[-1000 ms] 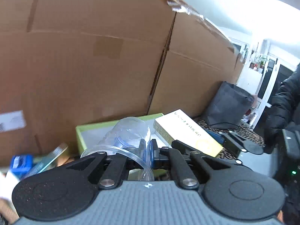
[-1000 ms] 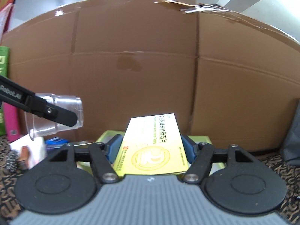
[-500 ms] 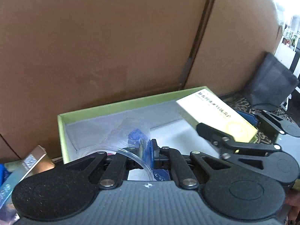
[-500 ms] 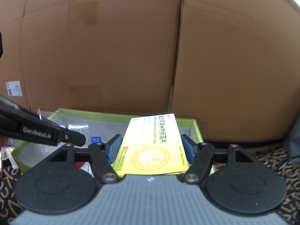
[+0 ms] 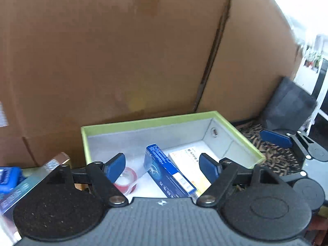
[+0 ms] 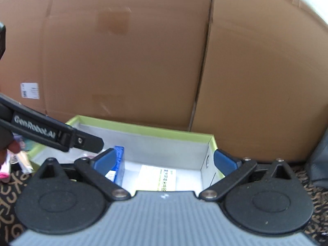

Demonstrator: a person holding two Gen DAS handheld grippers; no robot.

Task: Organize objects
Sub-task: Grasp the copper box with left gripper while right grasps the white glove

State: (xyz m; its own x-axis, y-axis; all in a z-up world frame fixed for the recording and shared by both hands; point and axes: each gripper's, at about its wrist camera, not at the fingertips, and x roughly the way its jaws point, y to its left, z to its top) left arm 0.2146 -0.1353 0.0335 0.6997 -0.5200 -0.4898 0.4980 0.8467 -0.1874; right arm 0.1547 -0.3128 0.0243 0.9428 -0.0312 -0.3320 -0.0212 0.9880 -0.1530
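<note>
Left wrist view: we see the left gripper [image 5: 162, 164] over the near edge of the green-rimmed box [image 5: 143, 122], its blue fingers [image 5: 114, 167] spread wide and having just been opening; nothing is pinched. Beneath the gap, inside the box, lies the clear plastic cup [image 5: 133, 170] on its side, free of both pads, with a red-rimmed round thing [image 5: 127, 181] showing by or through it; we cannot tell whether they touch. Just right of the cup a blue carton [image 5: 168, 176] lies tilted, and beside that the yellow-and-white medicine box [image 5: 190, 164] rests on the white floor of the box. Tall cardboard panels [image 5: 123, 51] stand behind. At far right one blue finger of the right gripper [image 5: 275, 138] shows over a patterned surface [image 5: 272, 153]. A dark bag [image 5: 287, 104] leans at the back right.

Right wrist view: we look past the right gripper [image 6: 164, 162], fingers [image 6: 224, 162] spread to their widest after just opening, nothing between the pads. The medicine box [image 6: 162, 177] lies flat on the box floor below the gap, apart from both fingers. The blue carton [image 6: 119, 164] stands on edge behind the left-hand finger. The left gripper's black finger [image 6: 82, 141] reaches in from the left above the green-rimmed box [image 6: 143, 129]. The cup is too faint to place here.
</note>
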